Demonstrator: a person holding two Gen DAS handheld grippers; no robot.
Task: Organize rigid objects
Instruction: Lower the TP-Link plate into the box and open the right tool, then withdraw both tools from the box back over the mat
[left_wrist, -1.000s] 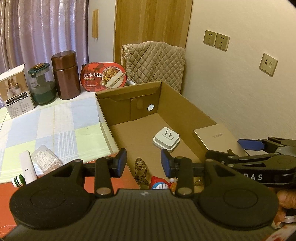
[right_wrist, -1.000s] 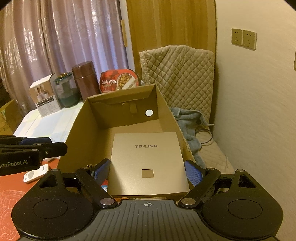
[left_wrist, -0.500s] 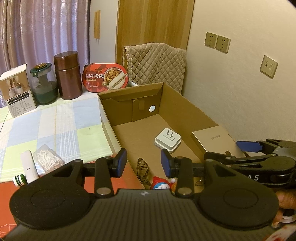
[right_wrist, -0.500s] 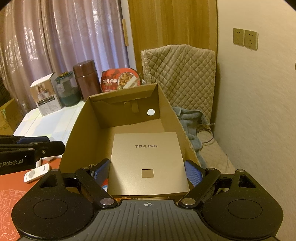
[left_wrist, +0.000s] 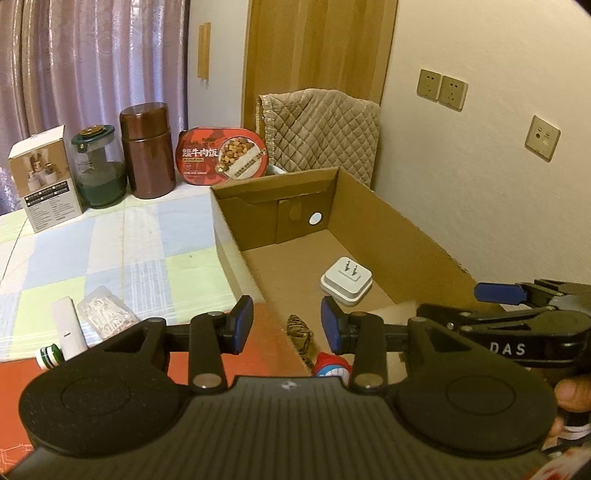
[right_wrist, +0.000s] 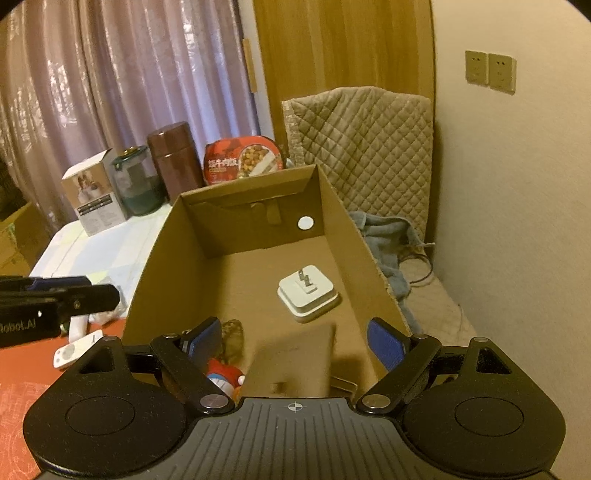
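The flat gold cardboard box (right_wrist: 291, 363) has just left your right gripper (right_wrist: 295, 341). A second ago it filled the gap between the blue pads, sharp and high in the right wrist view. Now it sits lower and smaller at the bottom centre of that frame, smeared by motion, with clear air on both sides. The jaws stand spread wide and pinch nothing.

It looks like a release into the open brown cardboard carton (right_wrist: 236, 229), so this item is probably as good as stowed. The blur means you cannot tell yet whether it has settled on the floor of the carton.

The box lies with its broad face up toward the camera. It is close to square, so no long axis stands out. Its edges sit slightly skewed to the carton walls, and a small dark mark on its face lies toward the bottom of the frame.

Above it in the frame rests a white square plug adapter (right_wrist: 308, 293), prongs up. To its left are a striped brown figure (right_wrist: 232, 338) and a red, white and blue toy (right_wrist: 221, 373).

Your left gripper (left_wrist: 286, 328) hangs over the carton's near left rim, jaws narrowly parted and empty. A small white remote (right_wrist: 74, 352) lies outside the carton at the lower left, likely a next candidate.
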